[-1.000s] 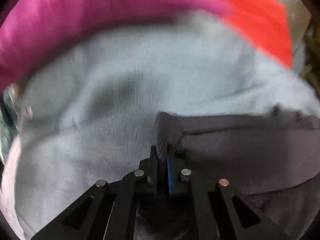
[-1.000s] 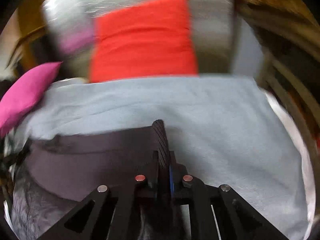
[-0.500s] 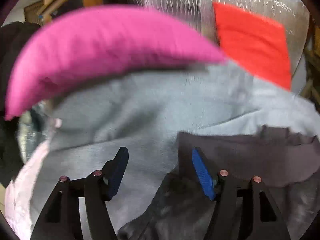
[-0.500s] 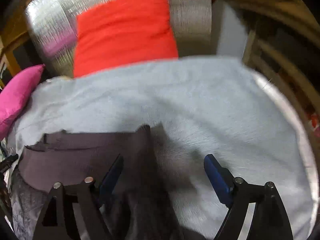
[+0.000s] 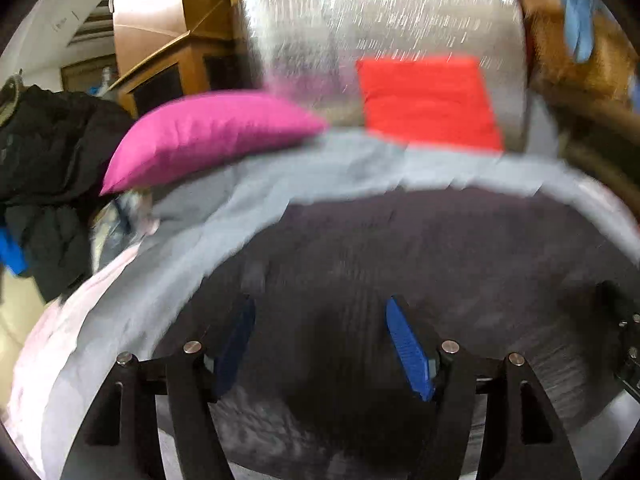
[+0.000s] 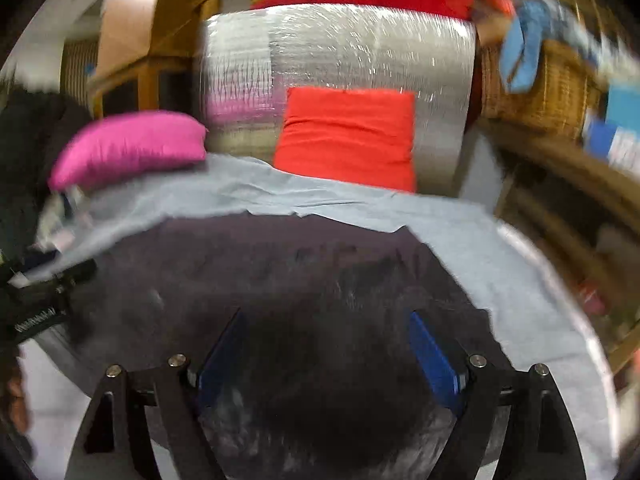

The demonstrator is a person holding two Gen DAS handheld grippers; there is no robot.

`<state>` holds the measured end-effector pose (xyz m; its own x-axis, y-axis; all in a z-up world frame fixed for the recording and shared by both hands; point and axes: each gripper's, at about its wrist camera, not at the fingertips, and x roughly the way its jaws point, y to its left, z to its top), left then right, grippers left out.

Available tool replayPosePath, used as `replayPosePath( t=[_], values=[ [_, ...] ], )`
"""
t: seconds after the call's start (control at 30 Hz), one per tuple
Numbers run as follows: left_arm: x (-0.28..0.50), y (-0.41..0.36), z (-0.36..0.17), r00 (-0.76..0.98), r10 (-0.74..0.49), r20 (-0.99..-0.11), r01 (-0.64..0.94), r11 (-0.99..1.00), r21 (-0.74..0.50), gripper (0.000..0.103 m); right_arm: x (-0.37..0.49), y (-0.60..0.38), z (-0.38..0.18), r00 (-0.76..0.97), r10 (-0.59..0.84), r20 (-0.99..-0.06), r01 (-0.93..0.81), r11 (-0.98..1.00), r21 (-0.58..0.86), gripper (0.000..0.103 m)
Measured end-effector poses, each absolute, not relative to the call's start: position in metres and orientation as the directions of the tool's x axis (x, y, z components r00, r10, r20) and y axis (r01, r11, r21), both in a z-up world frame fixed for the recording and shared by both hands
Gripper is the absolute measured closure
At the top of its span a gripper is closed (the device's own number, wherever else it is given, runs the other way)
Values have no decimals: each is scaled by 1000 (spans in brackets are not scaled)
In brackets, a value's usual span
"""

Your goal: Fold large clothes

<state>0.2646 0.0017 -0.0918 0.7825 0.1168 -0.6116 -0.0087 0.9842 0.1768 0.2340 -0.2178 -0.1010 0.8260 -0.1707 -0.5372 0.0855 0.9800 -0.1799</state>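
- The dark grey garment (image 5: 420, 248) lies spread flat on a pale blue sheet (image 5: 280, 176), directly under both tongs; blur hides its finer detail.
- The left gripper (image 5: 320, 344) hangs above the garment with its blue pads standing well apart and nothing between them.
- The right gripper (image 6: 328, 360) is likewise wide open over the dark cloth and holds nothing.
- In the right wrist view the other tool's black body (image 6: 36, 308) shows at the left edge; it bears white lettering too smeared to read.
- Beyond the sheet, a pink cushion (image 6: 132, 148) sits left and a red cushion (image 6: 348, 136) leans against a silver foil backing (image 6: 340, 48).
- A wicker basket (image 6: 540, 84) with blue cloth stands to the right.
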Motion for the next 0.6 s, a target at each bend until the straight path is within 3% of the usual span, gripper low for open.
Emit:
replayPosePath(
  t=[0.07,0.17,0.4,0.5,0.6],
  values=[
    [274,3,-119,744,121,-657,1,983,181,31,248,-223,-134,763,-211,-611,101,972,-210,17],
    [279,3,-121,738,140,-660,-4,979,204,30,261,-244,-143,711,-202,-674,144,979,-142,14],
    [284,10,-121,715,121,-689,11,983,184,29,265,-259,-150,679,-179,-712,161,983,-93,10],
    [265,16,-96,703,68,-708,39,990,134,30,270,-269,-134,648,-154,-746,176,983,-50,10],
    [234,40,-68,779,81,-622,-31,995,90,27,253,-275,-100,718,-138,-683,210,977,24,9]
  ],
)
